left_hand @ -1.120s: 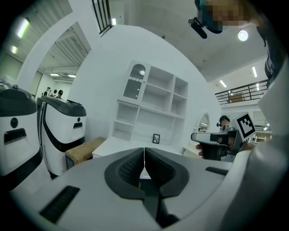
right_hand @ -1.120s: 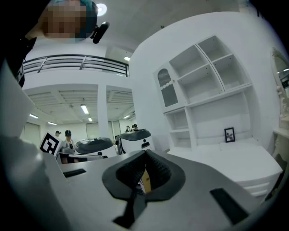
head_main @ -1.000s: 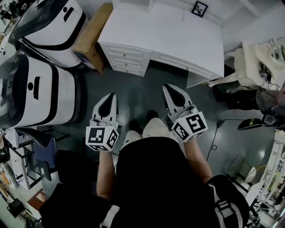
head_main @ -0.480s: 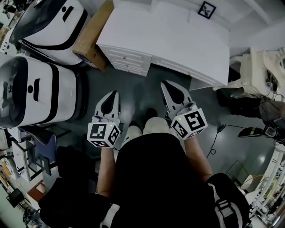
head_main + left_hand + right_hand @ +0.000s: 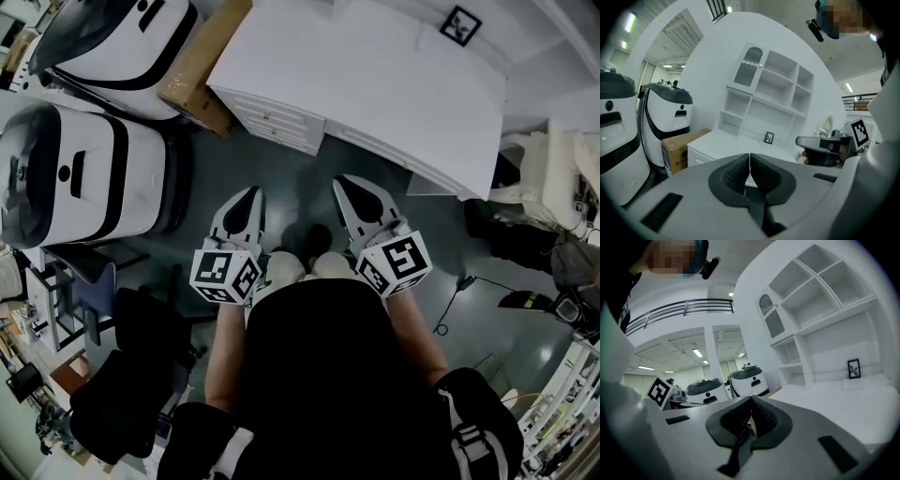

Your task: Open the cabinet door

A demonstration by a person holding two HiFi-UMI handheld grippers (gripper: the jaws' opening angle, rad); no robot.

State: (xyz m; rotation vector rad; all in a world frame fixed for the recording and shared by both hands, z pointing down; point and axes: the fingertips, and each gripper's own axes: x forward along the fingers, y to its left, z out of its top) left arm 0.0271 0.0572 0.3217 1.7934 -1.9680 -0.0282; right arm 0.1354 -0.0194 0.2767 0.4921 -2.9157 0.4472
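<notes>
A white desk (image 5: 394,84) with drawers (image 5: 277,120) under its left end stands ahead of me. On it is a hutch of open shelves (image 5: 780,101) with one small arched cabinet door (image 5: 749,71) at its top left, shut; the same cabinet door (image 5: 771,319) shows in the right gripper view. My left gripper (image 5: 251,194) and right gripper (image 5: 342,180) hover side by side over the dark floor, short of the desk front. Both are shut and hold nothing. The left gripper's pads (image 5: 740,171) meet in a thin line, as do the right's (image 5: 761,416).
A cardboard box (image 5: 202,61) leans by the desk's left end. Two large white-and-black machines (image 5: 80,178) (image 5: 122,37) stand at left. A small framed picture (image 5: 461,25) sits on the desk. White furniture (image 5: 562,155) and cables (image 5: 450,300) lie at right, a dark chair (image 5: 122,384) behind left.
Both grippers have moved forward toward the desk, which now lies closer and larger in the head view. Their jaws have stayed shut.
</notes>
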